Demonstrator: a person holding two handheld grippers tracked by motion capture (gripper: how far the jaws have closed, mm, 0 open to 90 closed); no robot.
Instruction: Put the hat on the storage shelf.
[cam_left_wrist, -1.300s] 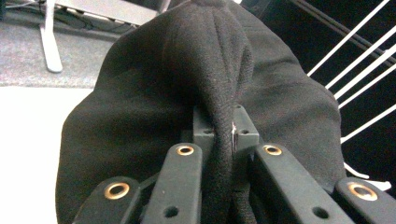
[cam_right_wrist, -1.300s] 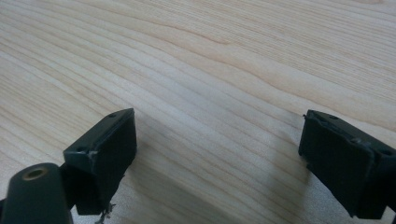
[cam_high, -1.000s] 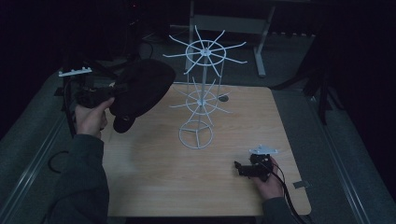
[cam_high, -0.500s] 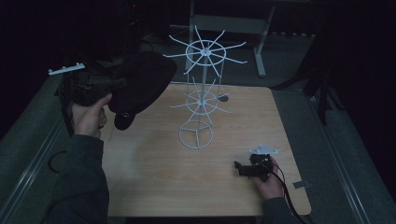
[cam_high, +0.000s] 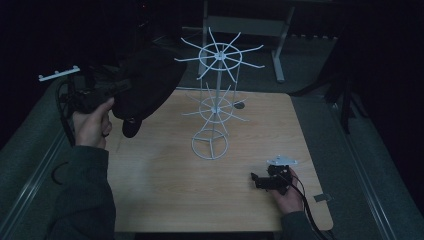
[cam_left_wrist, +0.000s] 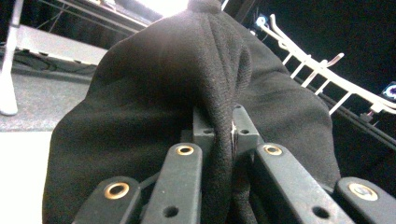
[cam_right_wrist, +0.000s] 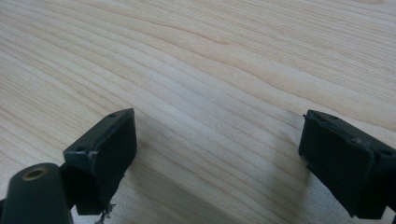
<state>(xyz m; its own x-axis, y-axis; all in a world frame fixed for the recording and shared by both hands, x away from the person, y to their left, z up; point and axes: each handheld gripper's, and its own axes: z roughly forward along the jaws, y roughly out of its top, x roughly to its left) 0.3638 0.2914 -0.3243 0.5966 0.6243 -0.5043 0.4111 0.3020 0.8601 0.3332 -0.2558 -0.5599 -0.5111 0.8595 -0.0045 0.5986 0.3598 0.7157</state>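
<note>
A black fabric hat (cam_high: 150, 85) hangs in the air over the table's far left corner, its cloth pinched between the jaws of my left gripper (cam_high: 121, 89). In the left gripper view the hat (cam_left_wrist: 154, 93) bulges over the left gripper (cam_left_wrist: 222, 128), which is shut on a fold of it. A white wire rack (cam_high: 215, 107) with two tiers of spokes stands mid-table, just right of the hat; its arms (cam_left_wrist: 317, 70) pass behind the cloth. My right gripper (cam_high: 256, 180) rests low at the table's front right, open, with bare wood between the jaws (cam_right_wrist: 217, 154).
The wooden table (cam_high: 165, 190) has rounded corners and grey mats around it. A small dark disc (cam_high: 239, 105) lies behind the rack. A metal stand (cam_high: 240, 25) rises beyond the far edge. A grey tag (cam_high: 320, 198) sits near the front right corner.
My left hand has lifted the hat a little higher and drawn it slightly left. The right gripper has stayed where it was.
</note>
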